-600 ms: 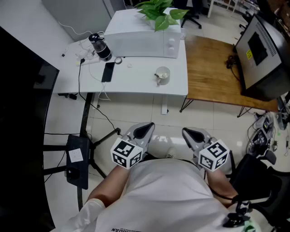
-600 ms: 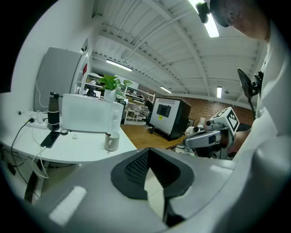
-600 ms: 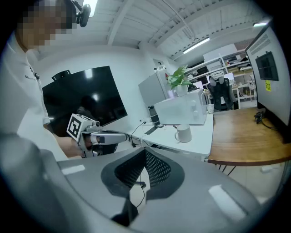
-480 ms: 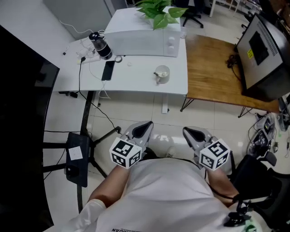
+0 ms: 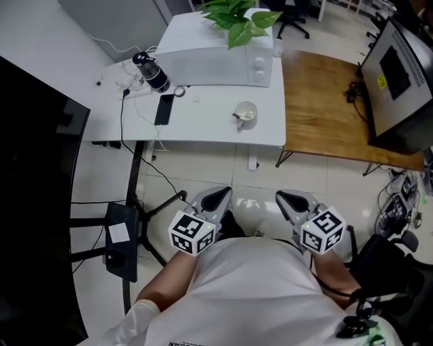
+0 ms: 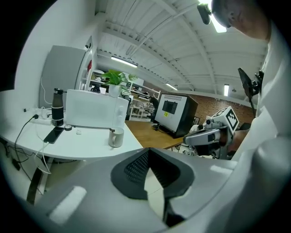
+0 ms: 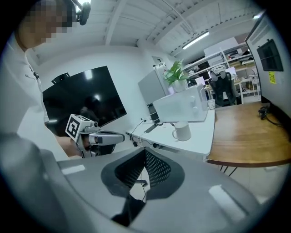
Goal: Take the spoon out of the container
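A pale cup (image 5: pixel 244 114) stands near the front of the white table (image 5: pixel 203 125), with the spoon (image 5: pixel 238 118) resting inside it, its handle leaning over the rim. Both grippers hang low, close to the person's body and well short of the table. My left gripper (image 5: pixel 223 192) is shut with nothing in it, and my right gripper (image 5: pixel 281 196) is shut and empty too. The left gripper view shows the cup (image 6: pixel 116 137) far ahead beyond the closed jaws (image 6: pixel 148 153). In the right gripper view the cup (image 7: pixel 183 131) is also distant past the closed jaws (image 7: pixel 144 153).
On the table stand a white microwave (image 5: pixel 216 59) with a green plant (image 5: pixel 238 19) on top, a dark bottle (image 5: pixel 152 72) and a black phone (image 5: pixel 164 109) with cables. A wooden table (image 5: pixel 331 111) lies to the right, a black monitor (image 5: pixel 399 74) beyond it.
The head view has shifted a little, so the table and cup sit slightly lower and to the right in the picture. Both grippers stay shut near the body.
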